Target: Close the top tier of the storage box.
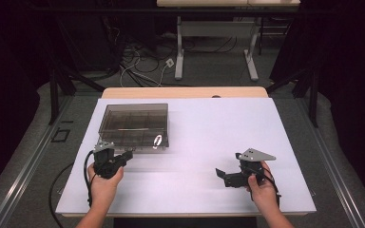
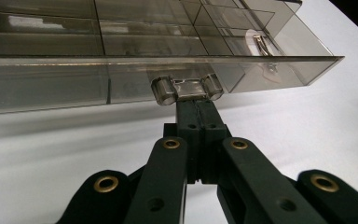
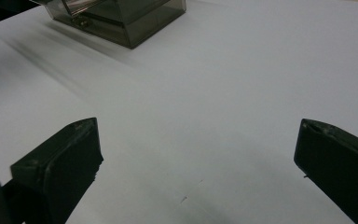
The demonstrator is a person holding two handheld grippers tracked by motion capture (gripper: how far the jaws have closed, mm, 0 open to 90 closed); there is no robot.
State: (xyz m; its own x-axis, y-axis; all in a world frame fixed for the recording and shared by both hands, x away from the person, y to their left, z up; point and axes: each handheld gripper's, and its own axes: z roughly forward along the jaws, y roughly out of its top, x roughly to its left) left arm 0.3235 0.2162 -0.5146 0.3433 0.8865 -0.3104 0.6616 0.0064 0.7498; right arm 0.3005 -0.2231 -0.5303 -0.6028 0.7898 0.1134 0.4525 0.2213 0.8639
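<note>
The high view is showing a person seated at a table (image 1: 228, 123) covered by a white sheet, with a two-jaw gripper in each hand. A smoky, see-through compartment box (image 1: 134, 124) is sitting on the left half of the sheet, towards the far side, its lid down and its inner dividers showing through the plastic. The left gripper (image 1: 127, 154) is reaching up to the near edge of that box, its black body held in the left hand (image 1: 103, 183) just below the box's near left corner. In the left gripper view, the left gripper (image 2: 196, 103) is pointing straight at the box's front wall, and its two jaws are lying pressed flat together with no gap between them; their tips are sitting right under the small clear latch (image 2: 187, 88) that is hanging from the lid's front edge, touching it or very nearly so. Whether the tips are actually pinching the latch tab cannot be told. The compartment box (image 2: 121, 56) is stretching across the upper part of that view. The right gripper (image 1: 222, 175) is resting low over the bare sheet on the right half of the table, well apart from the box, gripped by the right hand (image 1: 261, 185). In the right gripper view, the right gripper (image 3: 198, 140) is standing with its jaws spread wide, nothing between them but white sheet, and a corner of the compartment box (image 3: 121, 18) is showing far off at the top left.
</note>
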